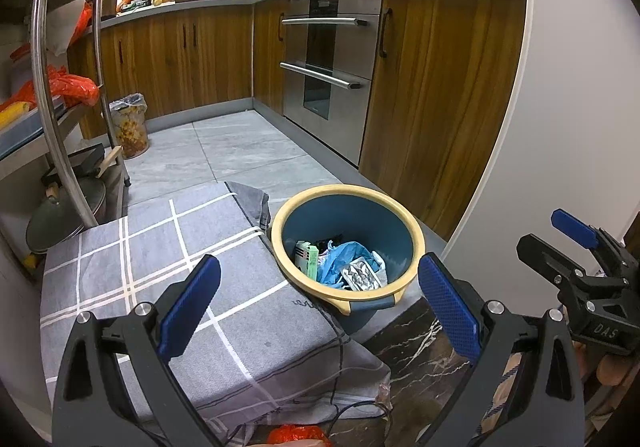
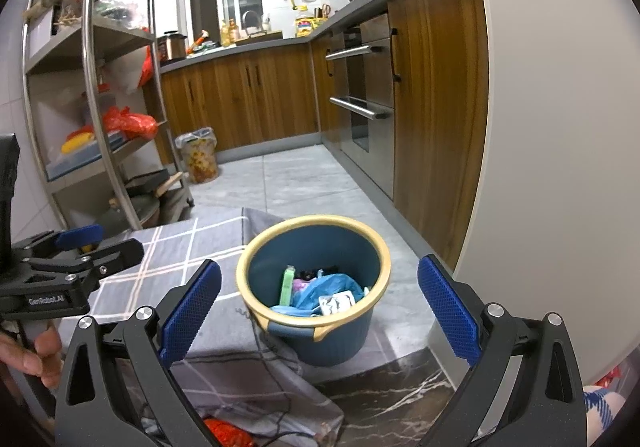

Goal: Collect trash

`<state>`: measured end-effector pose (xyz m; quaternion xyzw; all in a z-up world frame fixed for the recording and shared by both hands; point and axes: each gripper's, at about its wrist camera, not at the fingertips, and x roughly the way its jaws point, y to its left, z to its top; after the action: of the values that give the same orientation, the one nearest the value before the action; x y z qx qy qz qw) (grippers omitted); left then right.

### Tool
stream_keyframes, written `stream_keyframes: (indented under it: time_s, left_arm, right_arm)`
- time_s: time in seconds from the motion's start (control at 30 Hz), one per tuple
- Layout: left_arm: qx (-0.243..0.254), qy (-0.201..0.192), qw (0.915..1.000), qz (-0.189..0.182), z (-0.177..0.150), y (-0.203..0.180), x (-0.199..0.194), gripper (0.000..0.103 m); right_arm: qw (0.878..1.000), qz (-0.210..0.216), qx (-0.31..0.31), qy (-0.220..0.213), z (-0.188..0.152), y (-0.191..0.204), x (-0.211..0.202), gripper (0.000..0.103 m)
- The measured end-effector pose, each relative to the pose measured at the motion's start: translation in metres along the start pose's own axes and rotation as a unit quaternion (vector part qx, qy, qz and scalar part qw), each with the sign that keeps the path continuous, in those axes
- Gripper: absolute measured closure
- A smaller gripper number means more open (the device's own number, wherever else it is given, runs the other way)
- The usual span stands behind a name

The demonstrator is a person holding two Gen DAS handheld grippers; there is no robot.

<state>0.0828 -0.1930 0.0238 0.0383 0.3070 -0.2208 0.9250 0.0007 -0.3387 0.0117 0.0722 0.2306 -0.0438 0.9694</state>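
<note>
Hovering with jaws spread wide and empty, left gripper and right gripper faced the round blue plastic bin with yellow rim, holding trash, beside the grey checked cloth's right edge; risk: knocking it over.

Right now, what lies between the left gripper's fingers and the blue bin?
In the left wrist view, only the grey checked cloth lies between the open left gripper and the bin; nothing else sits on that stretch.
</note>
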Motion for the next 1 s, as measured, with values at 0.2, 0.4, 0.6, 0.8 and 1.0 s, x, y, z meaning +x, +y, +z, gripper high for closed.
stream_keyframes:
  time_s: [0.2, 0.4, 0.6, 0.8, 1.0]
  left_arm:
    - [-0.002, -0.001, 1.0000, 0.001, 0.0006, 0.0002, -0.0006, 0.006]
    - [-0.001, 0.002, 1.0000, 0.000, -0.0006, -0.0013, 0.0006, 0.006]
    - [0.000, 0.002, 1.0000, 0.001, -0.0006, -0.0025, 0.0015, 0.006]
    - [0.000, 0.003, 1.0000, -0.002, -0.0013, -0.0037, 0.0014, 0.006]
    - [0.002, 0.002, 0.9999, -0.010, -0.0014, -0.0041, 0.0007, 0.006]
  right_arm:
    - [1.000, 0.000, -0.002, 0.001, -0.0003, 0.0002, 0.0003, 0.005]
    - [1.000, 0.000, 0.000, 0.001, 0.0001, 0.0002, 0.0005, 0.005]
    - [1.000, 0.001, 0.000, 0.001, 0.0000, 0.0004, 0.0005, 0.005]
    - [1.000, 0.000, 0.000, 0.001, 0.0000, 0.0008, 0.0003, 0.005]
    - [1.000, 0.000, 0.000, 0.001, 0.0004, 0.0004, 0.0004, 0.005]
